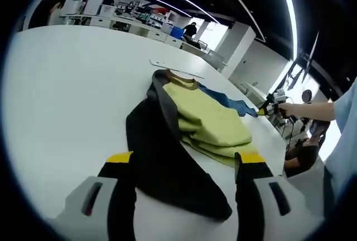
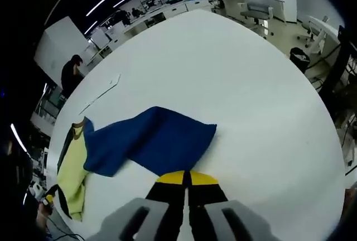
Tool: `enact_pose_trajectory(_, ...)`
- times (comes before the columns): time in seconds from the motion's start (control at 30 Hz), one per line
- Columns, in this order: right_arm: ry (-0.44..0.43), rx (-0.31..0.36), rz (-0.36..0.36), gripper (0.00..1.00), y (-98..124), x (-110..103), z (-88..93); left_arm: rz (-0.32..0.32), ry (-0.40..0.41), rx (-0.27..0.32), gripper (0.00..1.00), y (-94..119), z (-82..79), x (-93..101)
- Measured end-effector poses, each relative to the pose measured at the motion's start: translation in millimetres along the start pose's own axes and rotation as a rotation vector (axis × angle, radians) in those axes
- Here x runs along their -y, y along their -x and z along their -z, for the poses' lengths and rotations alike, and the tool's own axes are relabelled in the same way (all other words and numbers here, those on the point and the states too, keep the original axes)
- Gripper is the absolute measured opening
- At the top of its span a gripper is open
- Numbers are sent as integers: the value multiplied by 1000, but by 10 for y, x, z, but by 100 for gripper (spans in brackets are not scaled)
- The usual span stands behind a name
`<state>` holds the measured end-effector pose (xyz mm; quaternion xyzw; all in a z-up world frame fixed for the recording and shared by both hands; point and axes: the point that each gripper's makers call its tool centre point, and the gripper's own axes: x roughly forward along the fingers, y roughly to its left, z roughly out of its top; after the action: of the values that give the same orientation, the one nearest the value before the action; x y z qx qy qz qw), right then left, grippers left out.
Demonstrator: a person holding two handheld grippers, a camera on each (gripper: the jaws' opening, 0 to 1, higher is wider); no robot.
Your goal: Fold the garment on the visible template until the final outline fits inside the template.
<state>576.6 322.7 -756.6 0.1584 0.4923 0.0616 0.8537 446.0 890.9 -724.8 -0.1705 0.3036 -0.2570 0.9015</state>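
Right fingers [image 2: 187, 178] pinched on blue garment [image 2: 153, 140] edge, left fingers [image 1: 184, 160] spread; bare table [image 2: 251, 85] beyond.

The garment [image 1: 189, 140] lies on the white surface [image 1: 72, 96], a piece made of black, yellow-green and blue panels with a brown neckband. In the left gripper view its black panel is folded diagonally across the front, running from the neckband down toward the near edge of the surface, with the yellow-green panel bunched in soft layered folds just beside it and a strip of blue showing beyond that. In the right gripper view the blue panel [image 2: 150, 140] spreads flat and wide over the surface, its far corner squared off, while the yellow-green part sits at the blue panel's left end, black edging along it.
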Motion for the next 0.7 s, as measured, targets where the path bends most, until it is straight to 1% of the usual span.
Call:
enact_pose_trajectory(0.2, 2, 8, 31, 0, 107, 162, -54, -1, 0, 0, 69, 5, -3, -7)
enact_pose_trajectory(0.37, -18, 15, 56, 0, 210, 283, -46, -1, 5, -5, 69, -1, 15, -2)
enact_pose_trajectory(0.47, -25, 10, 65, 0, 242, 327, -14, 0, 4, -9, 69, -13, 33, 8)
enact_pose_trajectory(0.53, -42, -6, 63, 0, 241, 354, 26, 2, 5, -9, 69, -19, 41, 19)
enact_pose_trajectory(0.67, -48, -25, 71, 0, 233, 385, 152, 6, 3, -11, 69, -29, 52, 43)
enact_pose_trajectory(0.7, -58, -38, 71, 0, 225, 391, 205, 6, 1, -13, 69, -29, 56, 47)
